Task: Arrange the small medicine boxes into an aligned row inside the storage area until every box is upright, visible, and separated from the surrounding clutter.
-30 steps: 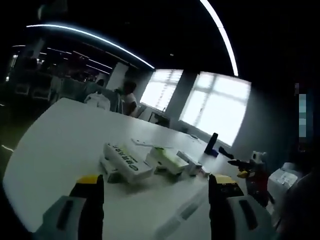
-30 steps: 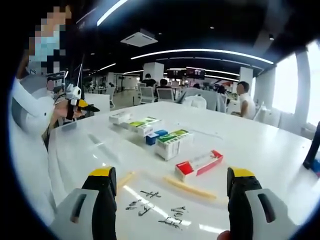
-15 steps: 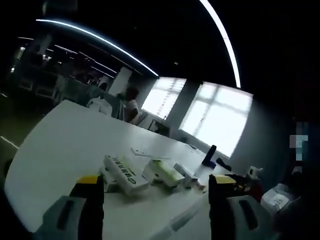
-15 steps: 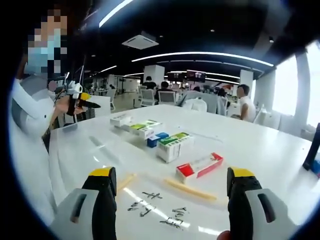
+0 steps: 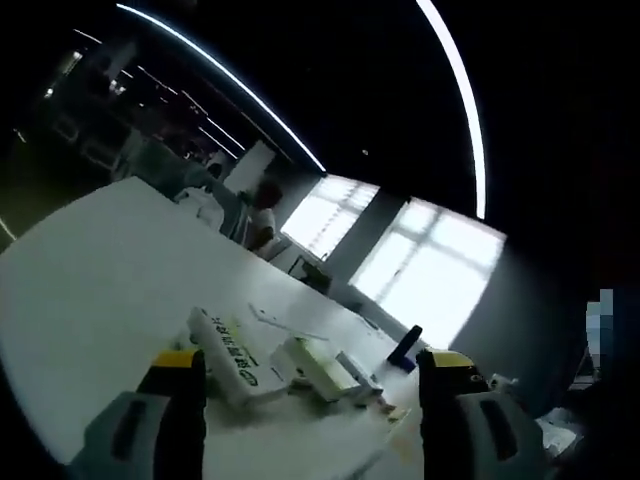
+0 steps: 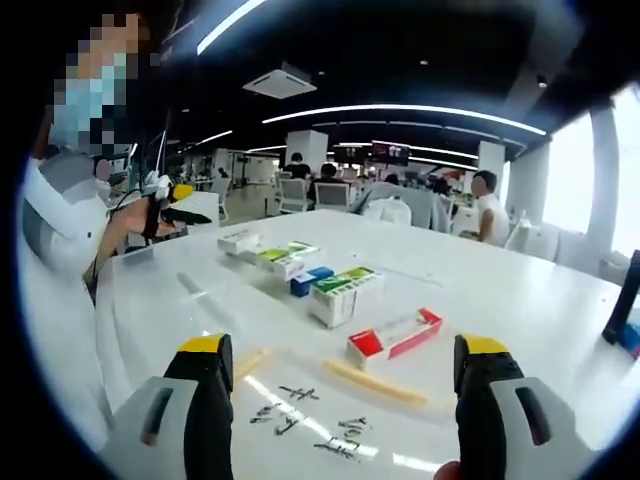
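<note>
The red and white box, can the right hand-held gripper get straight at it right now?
Probably yes. The red and white box lies flat on the white table, ahead of the open right hand-held gripper, with only bare tabletop between them. The green and white box lies beyond it, apart.

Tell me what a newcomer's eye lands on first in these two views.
In the right gripper view, the red and white box lies flat on the white table, nearest the open right gripper, with black scribbles on the tabletop just before the jaws. Behind it, green and white boxes trail towards the far left gripper. In the left gripper view, bright windows glow behind flat boxes.
</note>
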